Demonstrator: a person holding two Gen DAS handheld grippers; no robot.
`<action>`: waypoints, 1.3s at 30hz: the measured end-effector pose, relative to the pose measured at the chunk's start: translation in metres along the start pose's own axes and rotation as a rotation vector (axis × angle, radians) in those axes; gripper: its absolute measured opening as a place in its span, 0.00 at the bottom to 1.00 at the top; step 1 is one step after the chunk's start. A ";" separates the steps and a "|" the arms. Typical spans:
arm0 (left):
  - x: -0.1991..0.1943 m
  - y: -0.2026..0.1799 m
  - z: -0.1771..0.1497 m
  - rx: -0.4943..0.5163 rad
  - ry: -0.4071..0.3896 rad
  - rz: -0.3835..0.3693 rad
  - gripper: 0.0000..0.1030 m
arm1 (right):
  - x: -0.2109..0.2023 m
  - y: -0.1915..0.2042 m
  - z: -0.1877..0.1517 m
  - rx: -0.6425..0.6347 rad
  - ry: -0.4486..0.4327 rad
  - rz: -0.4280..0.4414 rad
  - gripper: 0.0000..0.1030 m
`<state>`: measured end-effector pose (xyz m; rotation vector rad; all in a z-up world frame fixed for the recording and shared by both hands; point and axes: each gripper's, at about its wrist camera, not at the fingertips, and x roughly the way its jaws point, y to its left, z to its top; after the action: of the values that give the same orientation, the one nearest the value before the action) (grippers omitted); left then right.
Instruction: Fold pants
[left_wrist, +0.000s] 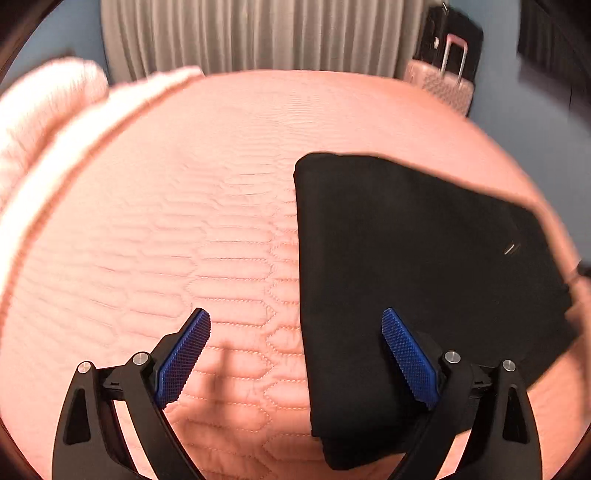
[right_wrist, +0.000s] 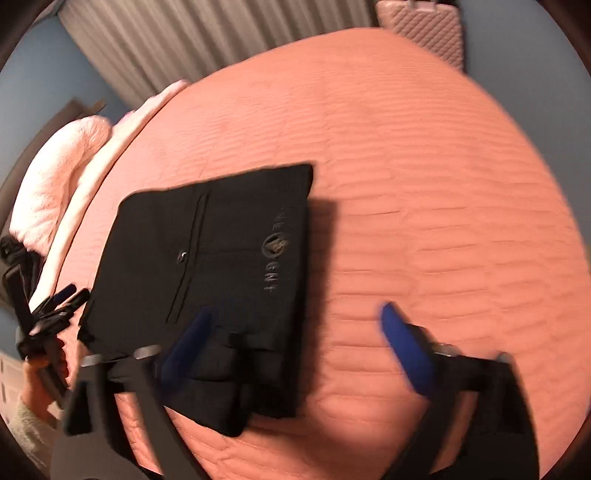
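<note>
**Folded pants on a quilted bed, both grippers open above them**

The black pants (left_wrist: 413, 266) lie folded into a compact rectangle on the pink quilted bedspread (left_wrist: 184, 206); in the right wrist view the same pants (right_wrist: 207, 258) show a pocket seam and a faint printed logo on the top layer. The left gripper (left_wrist: 295, 350) has its blue pads spread wide apart with nothing pinched; one pad stands over bare bedspread, the other over the near left part of the pants. The right gripper (right_wrist: 295, 350), blurred, likewise has its fingers apart and holds nothing, straddling the pants' right edge. A hand (right_wrist: 40, 380) grasping the left gripper appears at the left border of the right wrist view. A pale fluffy blanket (left_wrist: 40, 122) lies along the bed's left side. Beyond the bed hang grey curtains (left_wrist: 251, 33), beside a pink suitcase (left_wrist: 443, 85).
</note>
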<state>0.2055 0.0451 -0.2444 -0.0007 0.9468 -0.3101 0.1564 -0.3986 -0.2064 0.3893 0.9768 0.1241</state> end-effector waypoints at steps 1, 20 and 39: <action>0.002 0.010 0.006 -0.064 0.012 -0.131 0.90 | 0.004 -0.003 0.002 0.015 0.018 0.055 0.90; 0.076 0.014 0.024 -0.182 0.168 -0.493 0.95 | 0.074 -0.026 0.008 0.149 0.073 0.379 0.79; 0.067 0.000 0.055 -0.092 0.073 -0.401 0.22 | 0.031 0.045 0.038 -0.247 -0.014 0.224 0.24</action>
<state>0.2856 0.0202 -0.2651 -0.2682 1.0300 -0.6397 0.2086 -0.3587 -0.1949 0.2709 0.8895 0.4402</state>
